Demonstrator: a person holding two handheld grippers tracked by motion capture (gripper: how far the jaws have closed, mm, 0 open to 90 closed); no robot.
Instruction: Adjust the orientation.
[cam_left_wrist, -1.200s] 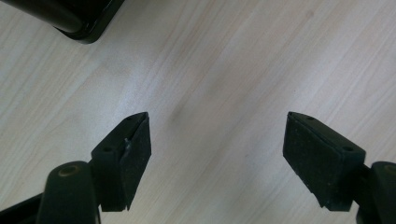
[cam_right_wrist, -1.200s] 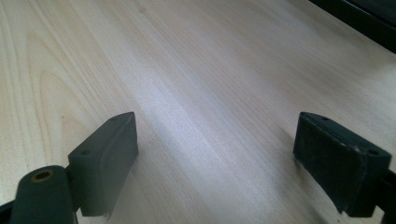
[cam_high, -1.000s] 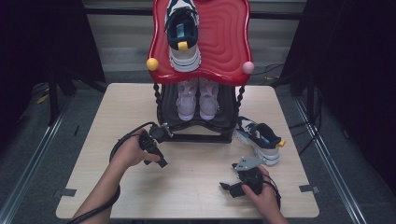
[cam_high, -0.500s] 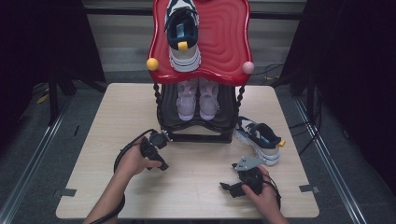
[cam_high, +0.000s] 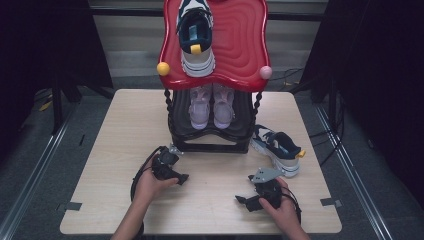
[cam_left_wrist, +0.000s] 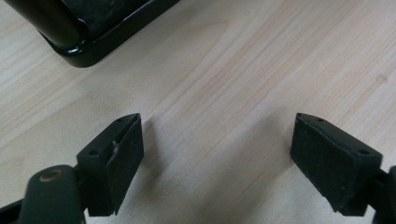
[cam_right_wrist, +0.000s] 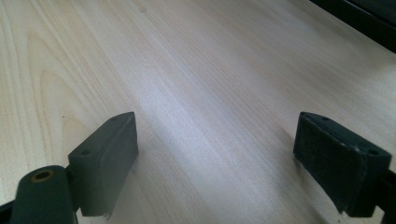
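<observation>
Beyond the right claw (cam_high: 243, 201), gaping and empty like the left claw (cam_high: 181, 177), lies the loose sneaker (cam_high: 276, 148), awaiting shelving.

No readable text, label, brand, number or sign that I can make out. Sneakers on red shoe rack (cam_high: 235, 45) too small for any logo to be read. Gripper views give me bare wood grain, plain black jaws, no markings.
</observation>
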